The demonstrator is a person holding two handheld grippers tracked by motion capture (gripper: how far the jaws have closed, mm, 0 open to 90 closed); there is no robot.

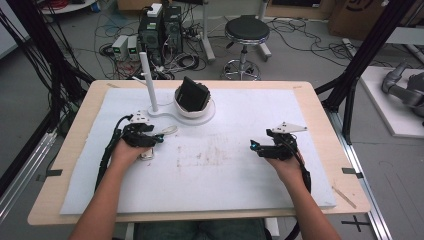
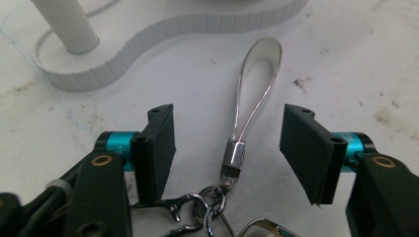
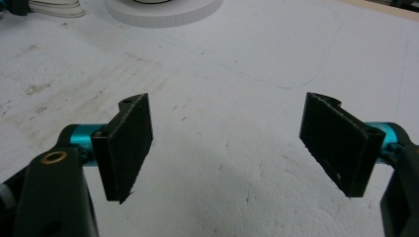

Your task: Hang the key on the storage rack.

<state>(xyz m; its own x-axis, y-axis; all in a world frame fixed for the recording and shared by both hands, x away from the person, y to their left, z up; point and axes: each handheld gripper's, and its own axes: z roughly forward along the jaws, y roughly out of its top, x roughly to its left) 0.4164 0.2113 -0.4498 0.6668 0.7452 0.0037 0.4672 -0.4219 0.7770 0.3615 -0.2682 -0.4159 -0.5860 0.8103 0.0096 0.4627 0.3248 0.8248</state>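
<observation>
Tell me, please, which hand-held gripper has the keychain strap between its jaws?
The left hand-held gripper: the strap lies between its jaws, untouched; the right hand-held gripper frames bare foam.

On the surface [image 1: 250, 175], the strap loop [image 2: 257, 84] lies between the left gripper [image 2: 227, 148] fingers [image 2: 158, 143], untouched. The stand [image 1: 165, 114] sits just behind; the right gripper [image 1: 256, 146] rests well right.

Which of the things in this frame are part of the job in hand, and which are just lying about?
In the job:
- keychain strap, lying between the open jaws of the left gripper, pads not touching it
- white stand with its upright post, just beyond the strap

Lying about:
- right gripper, open over bare table cover
- black stool and computer boxes on the floor
</observation>
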